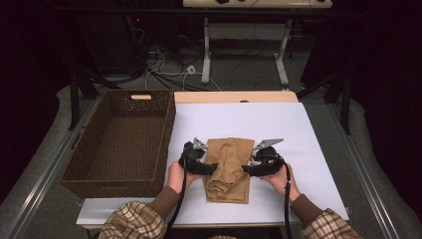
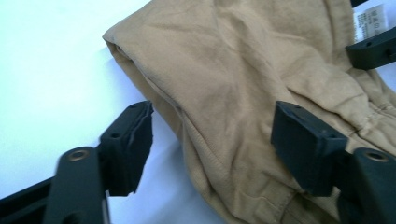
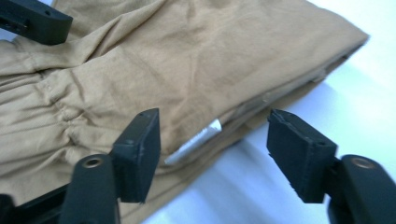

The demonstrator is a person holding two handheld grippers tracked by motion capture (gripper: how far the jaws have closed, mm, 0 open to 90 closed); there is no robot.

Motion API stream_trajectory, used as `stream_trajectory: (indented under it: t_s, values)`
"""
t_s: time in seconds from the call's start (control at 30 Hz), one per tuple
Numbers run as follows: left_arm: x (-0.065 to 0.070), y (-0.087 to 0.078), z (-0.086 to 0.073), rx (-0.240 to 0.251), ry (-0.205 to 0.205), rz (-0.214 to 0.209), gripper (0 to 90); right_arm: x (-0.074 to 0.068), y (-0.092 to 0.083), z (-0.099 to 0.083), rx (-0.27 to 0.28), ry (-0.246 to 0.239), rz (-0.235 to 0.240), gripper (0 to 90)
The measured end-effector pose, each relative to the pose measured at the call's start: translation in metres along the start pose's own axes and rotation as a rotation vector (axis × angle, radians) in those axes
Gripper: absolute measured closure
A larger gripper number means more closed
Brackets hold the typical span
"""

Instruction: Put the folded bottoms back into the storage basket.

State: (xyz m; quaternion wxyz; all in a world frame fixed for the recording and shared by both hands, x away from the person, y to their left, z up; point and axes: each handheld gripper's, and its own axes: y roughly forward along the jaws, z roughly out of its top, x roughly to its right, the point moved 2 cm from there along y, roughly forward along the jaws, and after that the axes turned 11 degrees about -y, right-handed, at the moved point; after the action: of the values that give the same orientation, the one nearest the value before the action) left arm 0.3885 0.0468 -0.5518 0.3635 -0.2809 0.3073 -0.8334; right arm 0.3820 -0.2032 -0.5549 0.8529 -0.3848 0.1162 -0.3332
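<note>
Both tongs, left (image 1: 208, 168) and right (image 1: 247, 169), gape wide astride folded tan trousers (image 1: 228, 169) lying lengthwise away from the person.

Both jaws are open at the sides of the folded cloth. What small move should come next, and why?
Probably close both on the cloth's edges. The left hand-held gripper is open with the cloth's side edge between its jaws, and the right hand-held gripper likewise straddles the opposite edge. Neither grips it yet, so it cannot be lifted toward the basket.

We see a tan folded cloth garment (image 1: 228, 169) between our black left hand-held gripper (image 1: 211, 168) and black right hand-held gripper (image 1: 247, 169), on a white worktop (image 1: 308, 144). Beyond the left one sits a dark brown woven wicker basket (image 1: 99, 186). Our sleeves (image 1: 132, 221) are tan-and-brown plaid.
</note>
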Motion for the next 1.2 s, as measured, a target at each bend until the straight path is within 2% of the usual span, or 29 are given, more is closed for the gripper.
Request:
stream_trajectory:
  t_s: [0.3,0.43,0.5,0.57,0.63,0.8,0.97,1.07,1.2]
  values:
    - [-0.001,0.014,-0.002,-0.042,-0.039,-0.005,10.4,0.005,-0.013,-0.009,0.004,-0.006,0.016,28.2]
    - [0.001,0.017,-0.002,-0.059,-0.030,-0.016,14.8,0.004,-0.015,-0.010,0.008,-0.012,0.014,28.1]
    - [0.002,0.018,-0.004,-0.066,-0.041,-0.016,16.6,0.004,-0.015,-0.009,0.007,-0.015,0.014,28.0]
    - [0.004,0.020,-0.005,-0.076,-0.047,-0.020,21.5,0.003,-0.016,-0.009,0.006,-0.015,0.015,27.9]
    - [0.006,0.020,-0.005,-0.077,-0.032,-0.012,24.6,0.003,-0.016,-0.009,0.009,-0.024,0.016,27.9]
    - [0.010,0.020,-0.008,-0.062,-0.003,-0.027,44.3,0.001,-0.017,-0.009,0.012,-0.038,0.016,27.5]
    - [0.011,0.020,-0.009,-0.050,-0.002,-0.042,61.3,0.001,-0.019,-0.012,-0.016,-0.064,0.029,22.0]
    - [0.011,0.020,-0.010,-0.038,-0.007,-0.062,70.5,0.005,-0.020,-0.015,-0.020,-0.054,0.031,21.1]
    - [0.010,0.021,-0.011,-0.034,-0.013,-0.082,78.0,0.008,-0.024,-0.017,-0.009,-0.046,0.027,20.9]
